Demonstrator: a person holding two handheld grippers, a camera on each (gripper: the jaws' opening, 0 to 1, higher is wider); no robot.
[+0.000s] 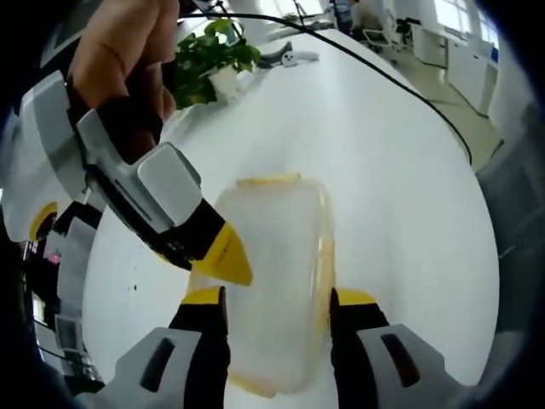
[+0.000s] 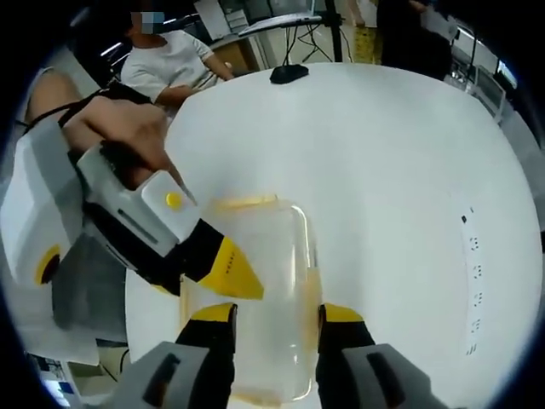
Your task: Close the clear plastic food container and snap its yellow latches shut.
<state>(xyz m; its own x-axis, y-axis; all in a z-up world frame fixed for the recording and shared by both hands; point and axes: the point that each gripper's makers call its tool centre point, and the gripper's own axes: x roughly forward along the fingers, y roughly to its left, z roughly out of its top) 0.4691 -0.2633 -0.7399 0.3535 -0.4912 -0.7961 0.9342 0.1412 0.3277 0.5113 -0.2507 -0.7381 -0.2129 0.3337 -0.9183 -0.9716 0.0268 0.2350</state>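
Astride the clear container [image 1: 274,281] stand the left gripper [image 1: 277,311] jaws, spread open, one along each long side. Likewise the right gripper [image 2: 277,319] straddles it, jaws parted. Container lies flat on the white table [image 1: 400,187], lid on, yellow latches [image 1: 324,273] along its edges.

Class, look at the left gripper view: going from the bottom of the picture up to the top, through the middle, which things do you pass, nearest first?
Left gripper, its jaws either side of the container → clear plastic food container → bare white table → potted plant.
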